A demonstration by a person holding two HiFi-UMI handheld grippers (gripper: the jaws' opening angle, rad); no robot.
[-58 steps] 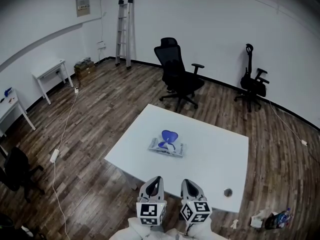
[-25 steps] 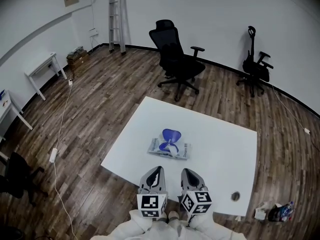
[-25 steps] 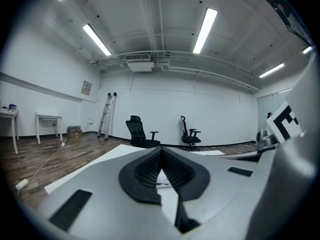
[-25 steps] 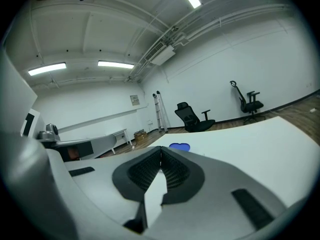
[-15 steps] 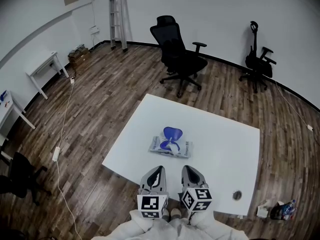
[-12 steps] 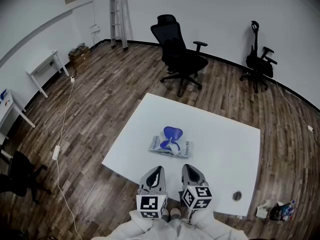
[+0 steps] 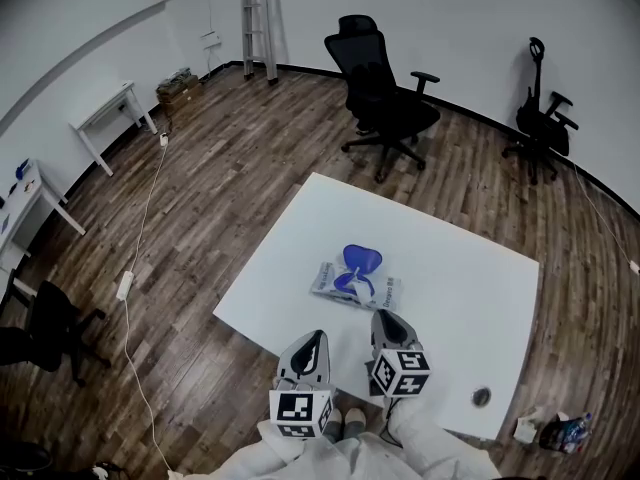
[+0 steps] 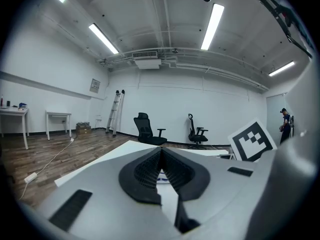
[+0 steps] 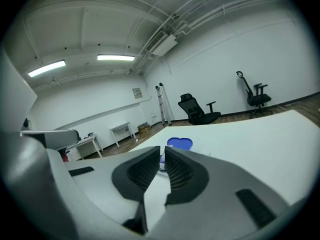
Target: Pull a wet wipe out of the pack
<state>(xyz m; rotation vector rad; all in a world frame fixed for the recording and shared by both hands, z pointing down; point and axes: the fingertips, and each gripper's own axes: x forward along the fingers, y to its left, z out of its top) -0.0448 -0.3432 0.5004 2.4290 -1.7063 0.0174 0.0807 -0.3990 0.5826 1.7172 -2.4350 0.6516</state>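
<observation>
1. White table (image 7: pixel 460 278) fills the centre right of the head view. The wet wipe pack (image 7: pixel 357 284) lies flat near the table's middle. Its blue lid flap (image 7: pixel 362 259) appears raised on the far side, so the opening probably faces a reach from the near edge.
2. The right gripper (image 7: pixel 381 316) sits at lower centre, just over the table's near edge. It is aimed at the pack but stops short of it. Its jaws are all but pressed together, with only a thin slit and nothing in it. In the right gripper view the blue flap stands straight ahead above the jaw tips, so it looks lined up for the approach.
3. The left gripper (image 7: pixel 316 338) hangs lower and further left in the head view, short of the table edge and over the floor. Its jaws meet at the tip and are empty. I judge it is held in reserve, perhaps to steady the pack.
4. Pulling has not begun (whether a wipe tip protrudes is too small to tell). The leading claw would need to spread before it pinches.
</observation>
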